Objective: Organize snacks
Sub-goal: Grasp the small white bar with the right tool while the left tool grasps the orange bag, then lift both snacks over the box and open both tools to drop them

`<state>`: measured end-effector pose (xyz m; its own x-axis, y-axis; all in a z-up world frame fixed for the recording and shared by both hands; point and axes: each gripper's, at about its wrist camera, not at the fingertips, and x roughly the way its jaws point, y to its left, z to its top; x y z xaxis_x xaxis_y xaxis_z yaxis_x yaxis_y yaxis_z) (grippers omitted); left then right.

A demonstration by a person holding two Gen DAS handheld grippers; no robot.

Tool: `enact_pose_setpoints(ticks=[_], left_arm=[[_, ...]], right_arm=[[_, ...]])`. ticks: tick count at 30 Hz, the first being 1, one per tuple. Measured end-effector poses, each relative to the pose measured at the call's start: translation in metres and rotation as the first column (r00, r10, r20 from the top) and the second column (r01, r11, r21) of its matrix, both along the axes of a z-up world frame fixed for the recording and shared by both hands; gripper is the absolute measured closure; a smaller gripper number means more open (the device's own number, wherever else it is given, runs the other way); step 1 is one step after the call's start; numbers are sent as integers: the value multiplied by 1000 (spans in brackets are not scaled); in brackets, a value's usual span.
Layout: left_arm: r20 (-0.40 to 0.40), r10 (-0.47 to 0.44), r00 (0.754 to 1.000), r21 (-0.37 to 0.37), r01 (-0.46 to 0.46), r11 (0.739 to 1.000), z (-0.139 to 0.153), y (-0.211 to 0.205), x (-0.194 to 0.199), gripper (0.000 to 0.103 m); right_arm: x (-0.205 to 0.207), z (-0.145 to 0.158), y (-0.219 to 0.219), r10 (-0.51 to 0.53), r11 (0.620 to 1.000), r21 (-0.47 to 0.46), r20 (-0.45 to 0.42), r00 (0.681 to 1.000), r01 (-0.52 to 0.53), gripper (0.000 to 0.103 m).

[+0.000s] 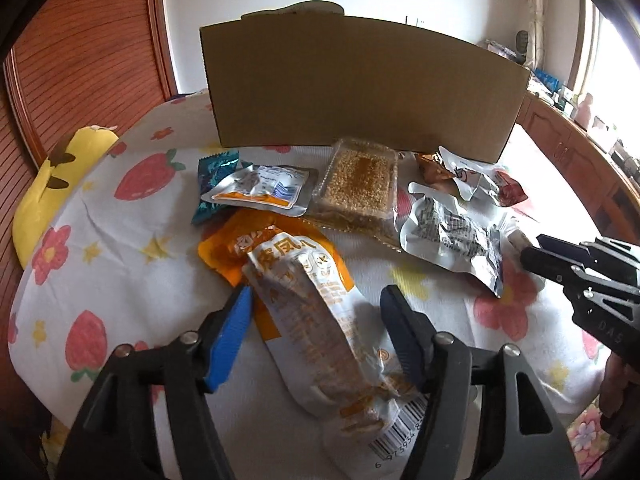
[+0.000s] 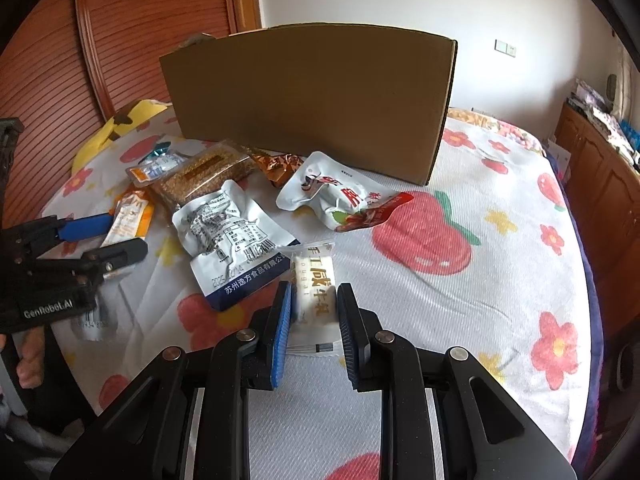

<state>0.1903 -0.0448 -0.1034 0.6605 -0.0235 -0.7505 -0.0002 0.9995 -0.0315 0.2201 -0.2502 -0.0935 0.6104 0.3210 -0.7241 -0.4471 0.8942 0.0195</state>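
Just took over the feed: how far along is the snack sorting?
Nothing visibly packed; the brown cardboard box's inside is hidden. Left claw straddles the orange-and-white pouch; right claw straddles the small white candy packet, neither lifted. Six other packets remain.

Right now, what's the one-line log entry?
left tongs: open astride orange-white snack pouch | right tongs: open around small white candy packet | brown cardboard box: upright behind snacks
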Motion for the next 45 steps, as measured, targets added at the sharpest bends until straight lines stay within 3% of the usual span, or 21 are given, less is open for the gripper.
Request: enact_pose_setpoints(ticks=[23,25,28,32,41,45], left_arm=[[-11,8,1000,4,-8,1000,-1,20,-14,35],[-6,-4,1000,0,4,1000,-1,20,-14,38],[4,-18,1000,-1,18,1000,0,23,-16,49],[-1,-37,999,-50,37,998,3,33,-20,60],[9,-106,994,-57,106,993,8,31,-37,67],[16,-116,993,-97,117,988,11,35,-41,67]], right_arm=[[-1,-1,1,-2,1000,-5,0,1000,2,82],[0,-1,1,-2,1000,-8,1,1000,2,82],[-1,-2,2,-2,1000,-10,2,1000,2,81],[-1,-2,3,-1,1000,-13,1,1000,1,81],[0,-3,4,-1,1000,-16,-2,1000,1,81],[0,-3,5,-2,1000,-20,-5,1000,1,81]])
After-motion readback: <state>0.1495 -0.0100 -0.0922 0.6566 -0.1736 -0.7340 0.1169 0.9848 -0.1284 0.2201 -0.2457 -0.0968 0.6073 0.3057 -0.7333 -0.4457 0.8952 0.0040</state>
